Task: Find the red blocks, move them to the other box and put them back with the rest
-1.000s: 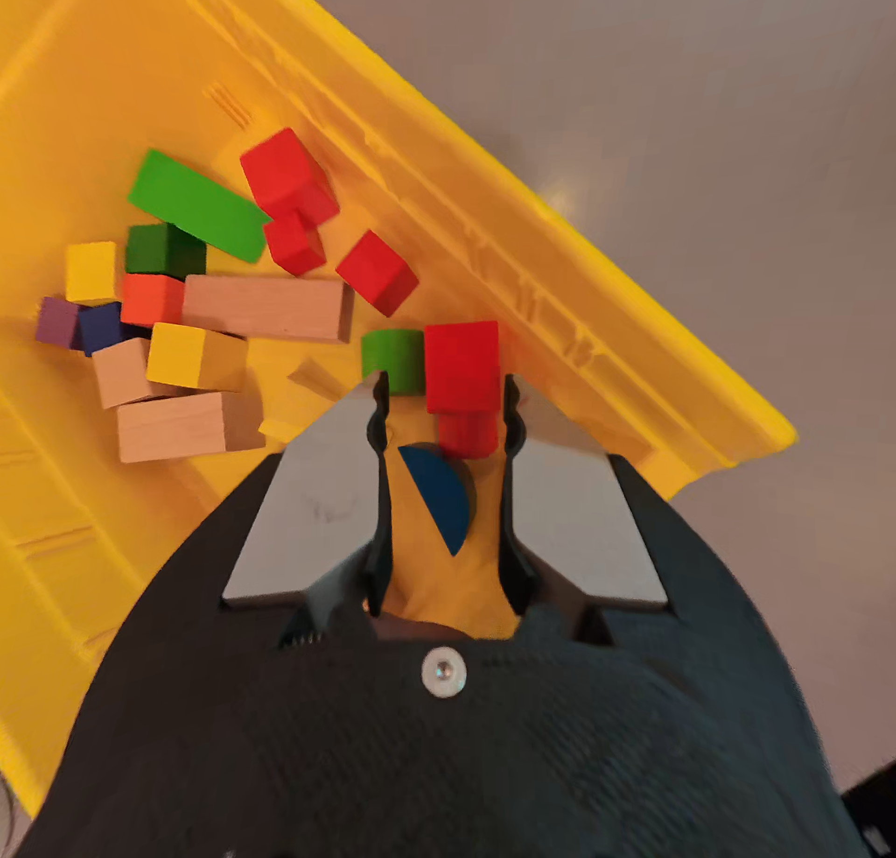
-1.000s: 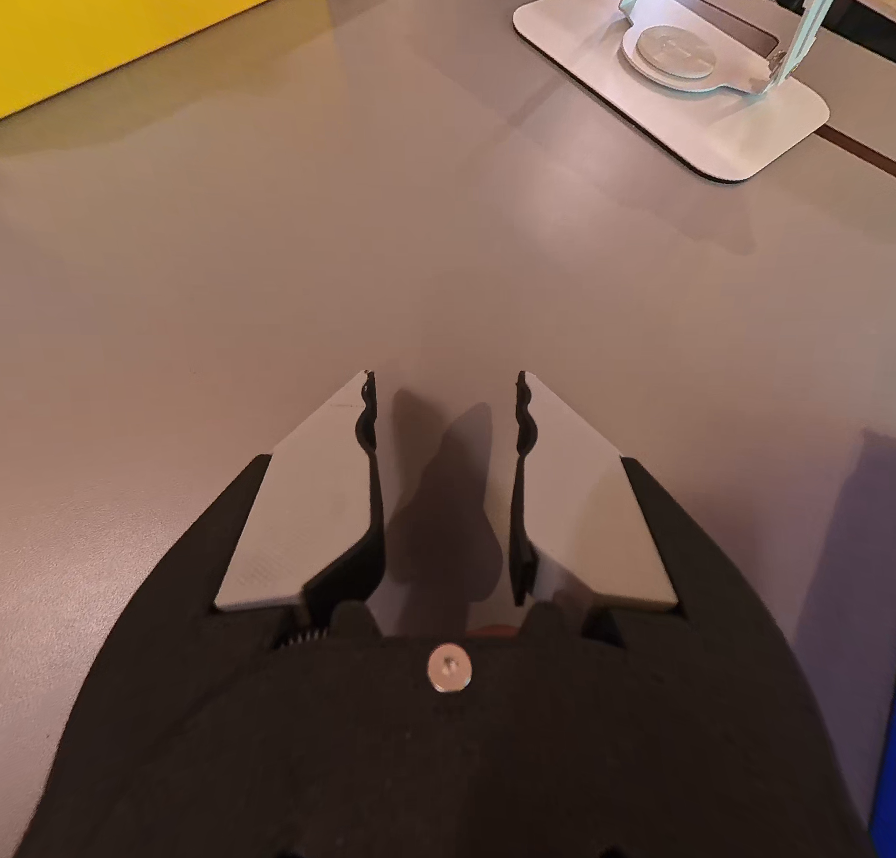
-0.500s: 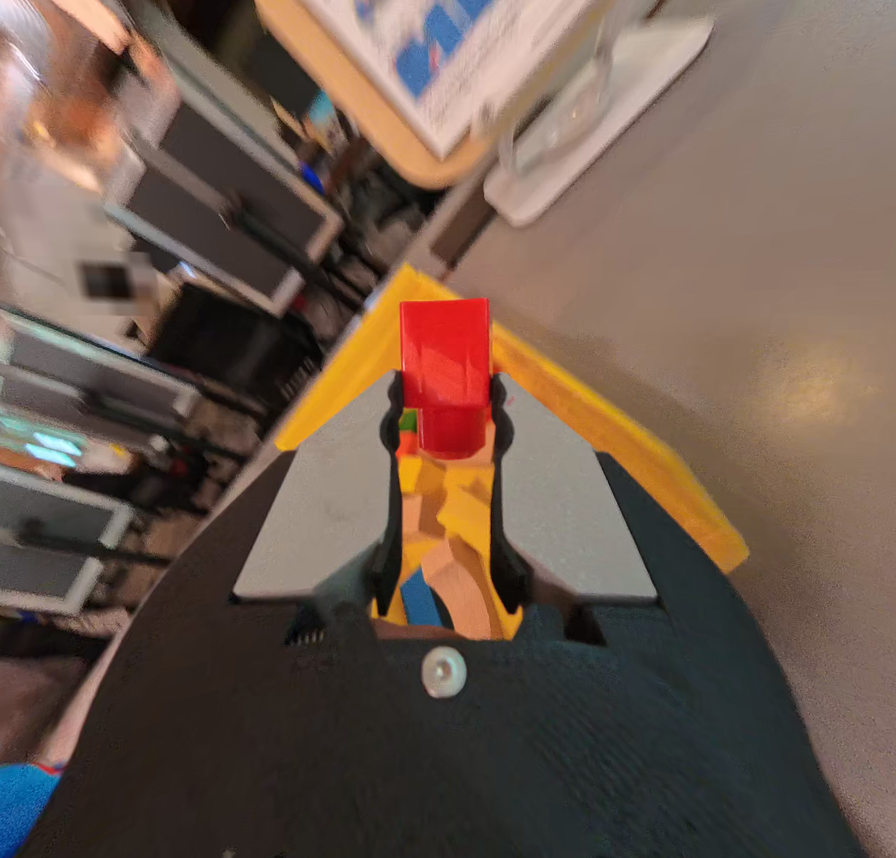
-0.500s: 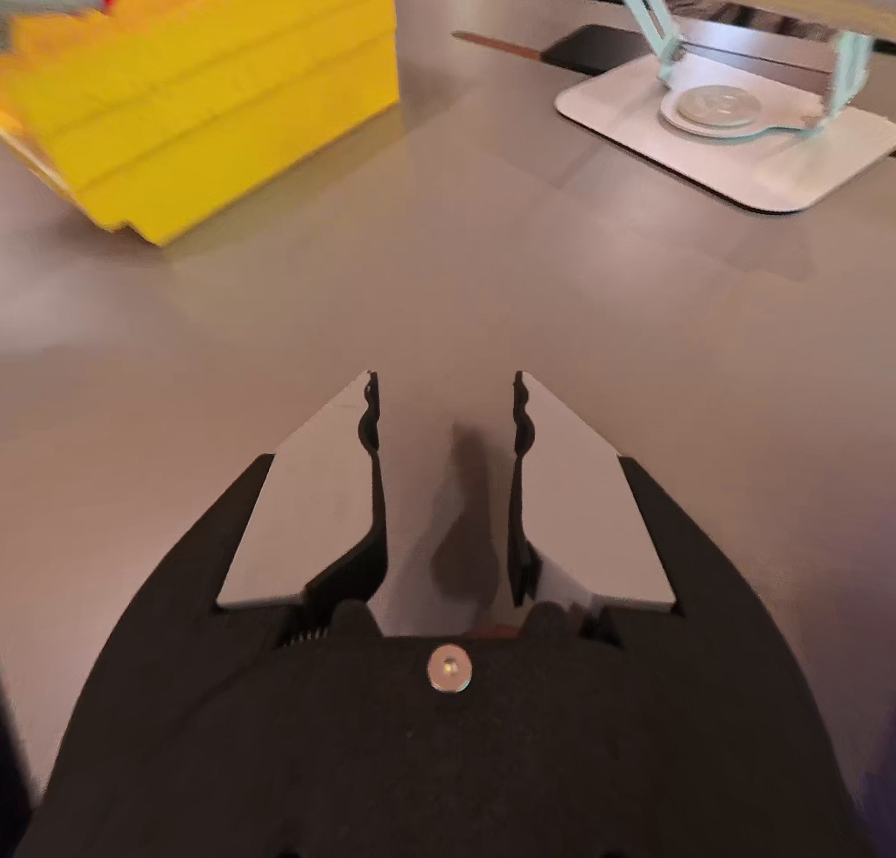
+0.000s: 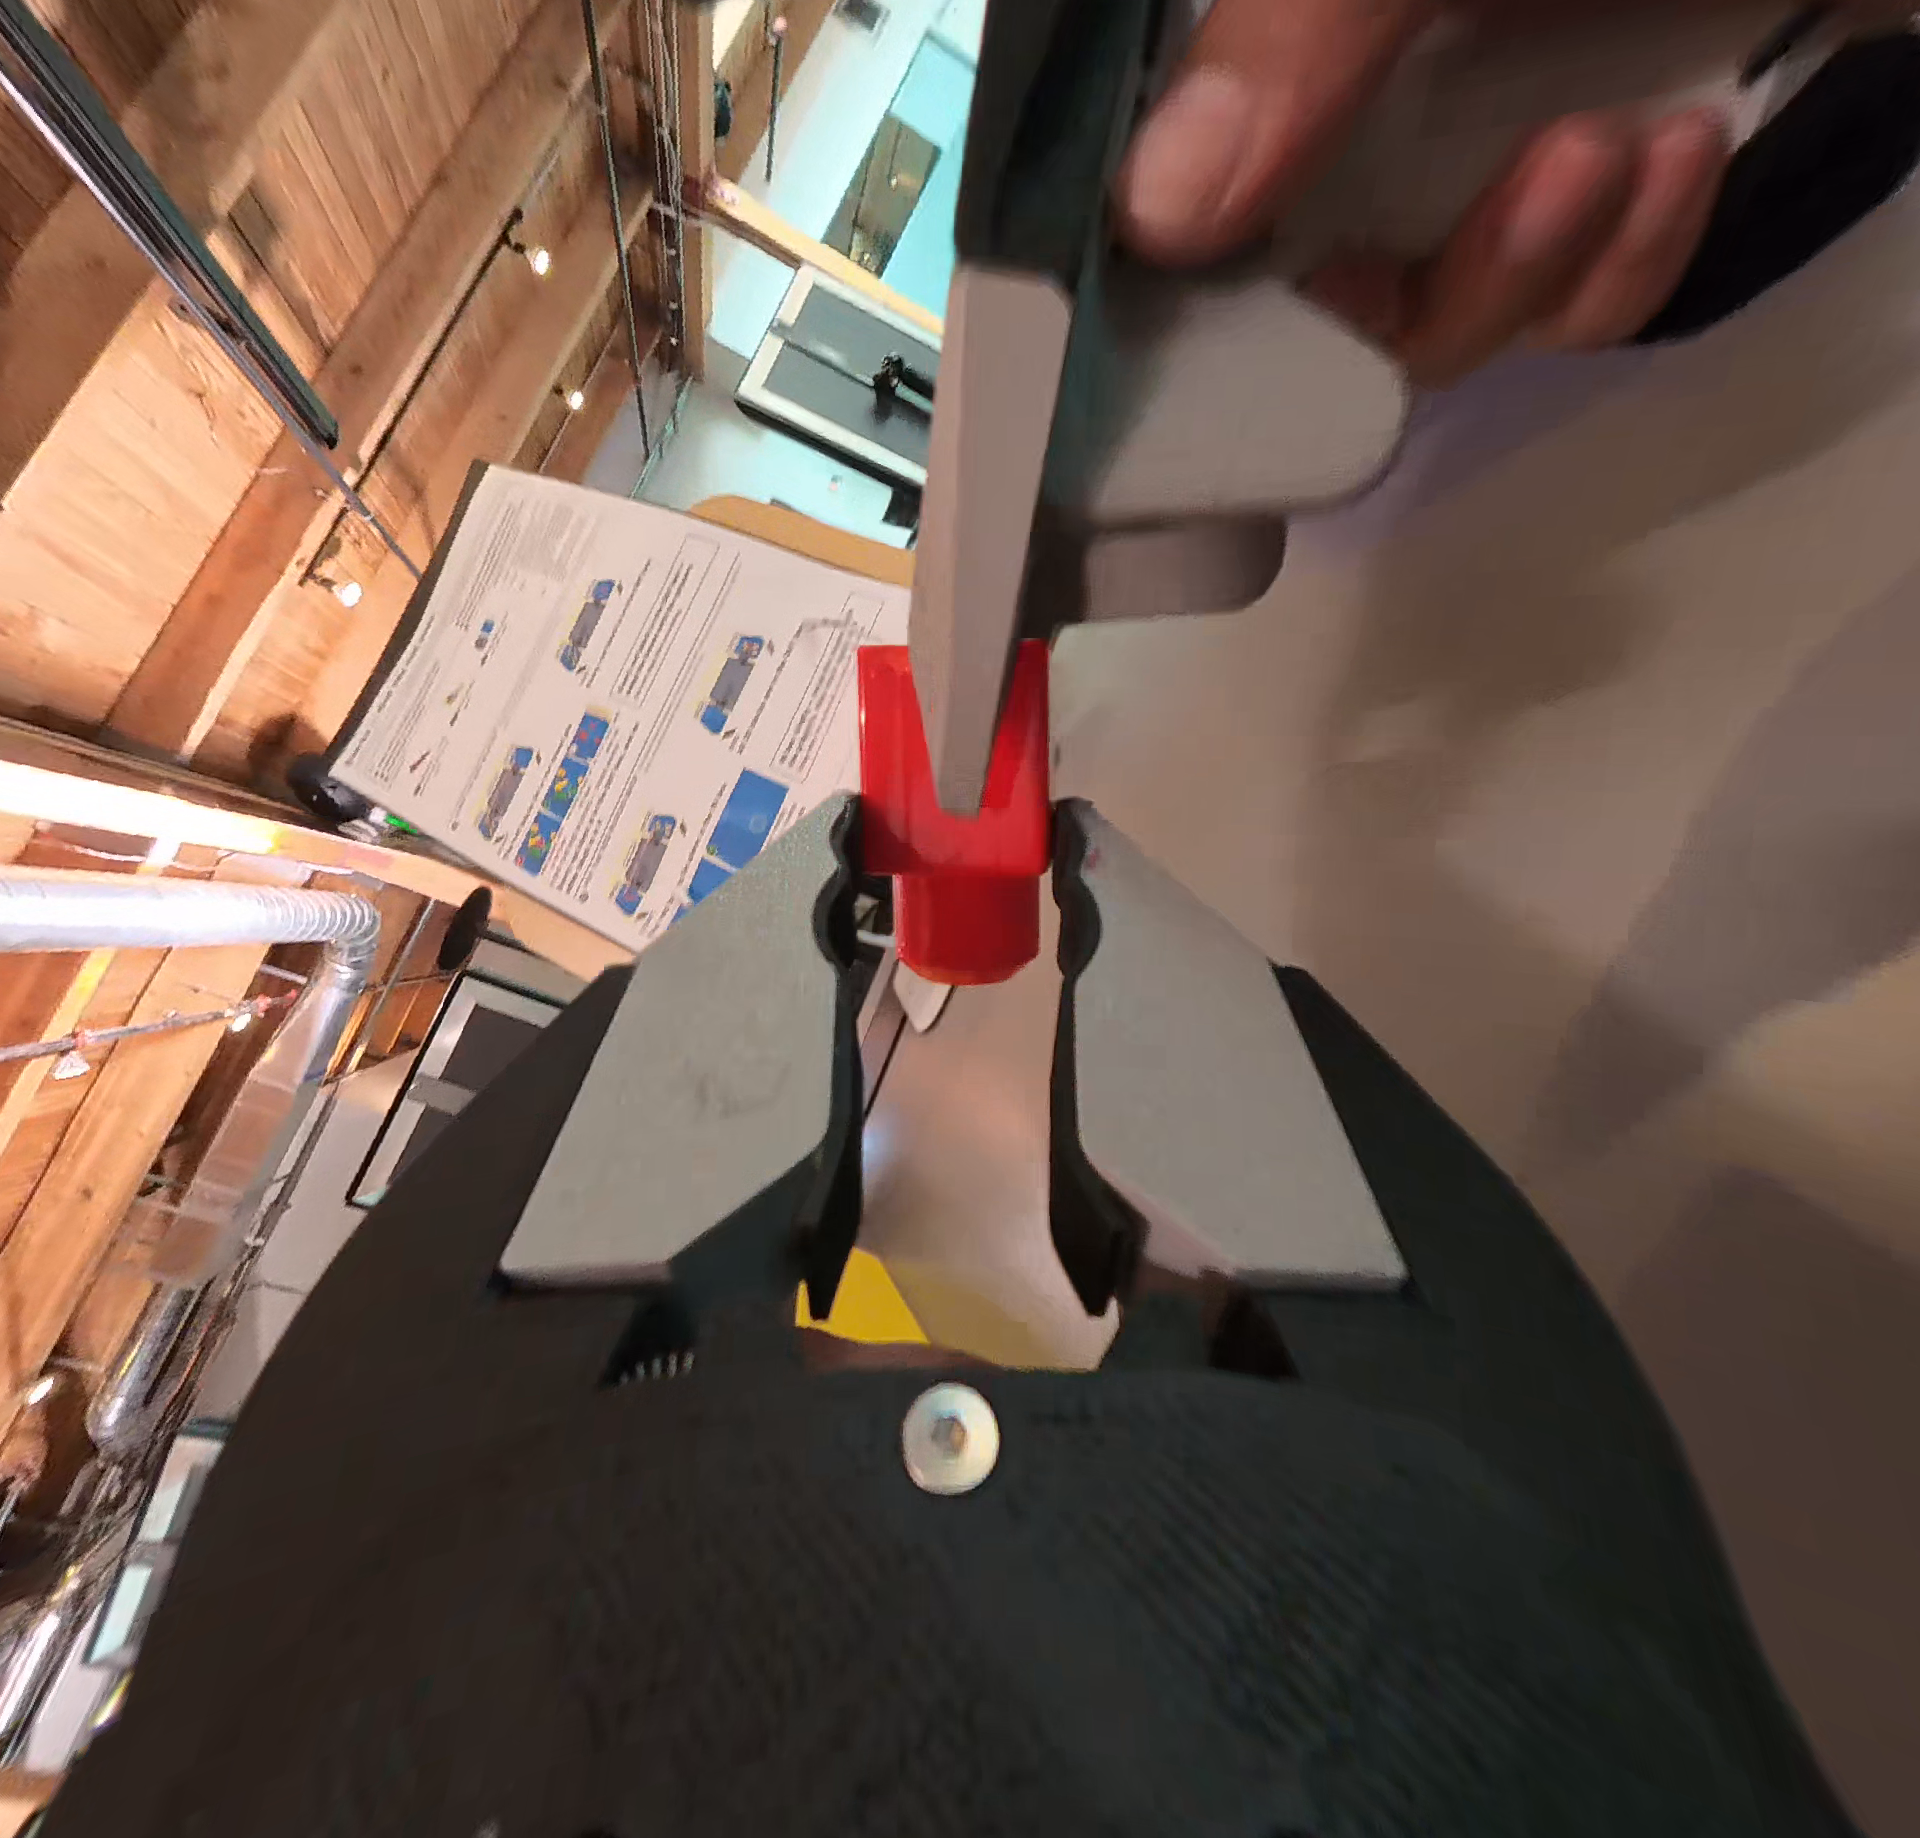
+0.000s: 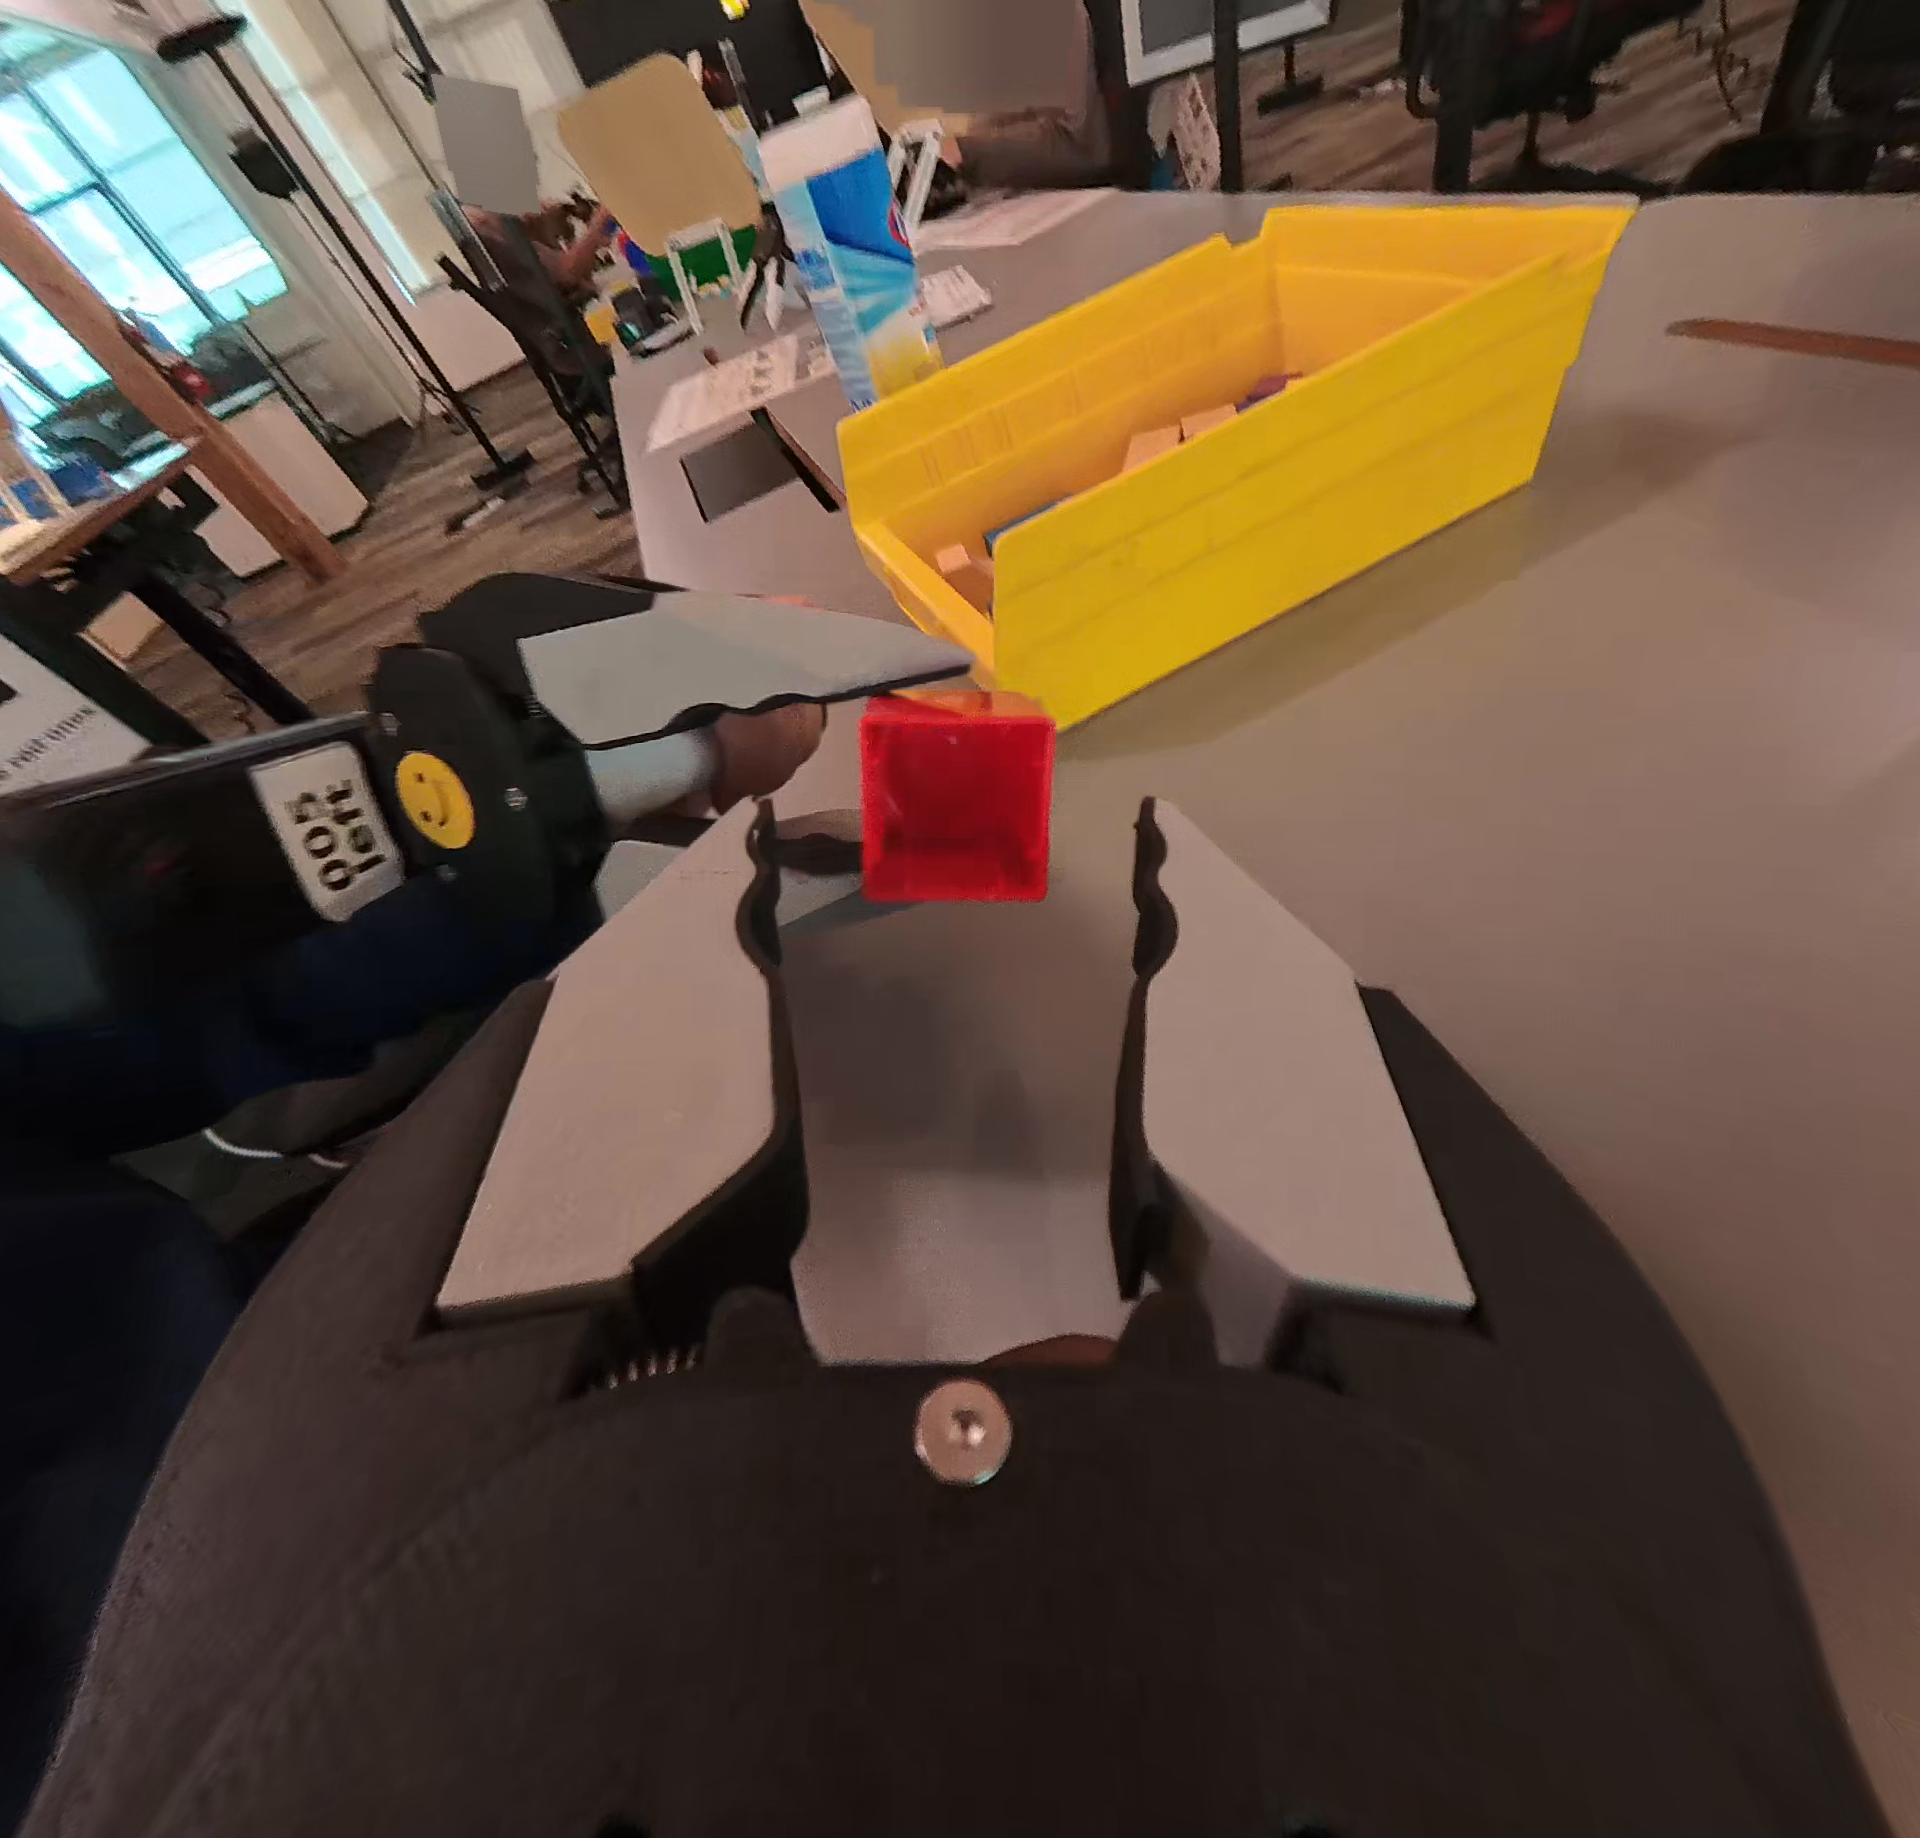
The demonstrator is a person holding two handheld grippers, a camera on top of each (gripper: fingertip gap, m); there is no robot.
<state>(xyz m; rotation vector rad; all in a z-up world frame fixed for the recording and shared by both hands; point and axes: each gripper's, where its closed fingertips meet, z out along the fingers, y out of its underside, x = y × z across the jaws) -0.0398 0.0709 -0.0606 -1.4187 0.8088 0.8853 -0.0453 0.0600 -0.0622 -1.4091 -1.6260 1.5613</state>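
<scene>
Your left hand-held gripper (image 5: pixel 954 853) clamped on red block (image 6: pixel 954 812), mid-air above table (image 6: pixel 1507 853). Right hand-held gripper (image 6: pixel 951 843) apart, empty. Risk: mistimed handover, block drops.

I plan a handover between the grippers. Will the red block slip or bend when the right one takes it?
The red block looks rigid with flat faces, so bending seems unlikely. Its glossy surface may slip slightly. The left gripper pinches only one end, so it might pivot when the open right gripper closes.

bright indoor light, wide-angle edge warping, motion blur at right.
</scene>
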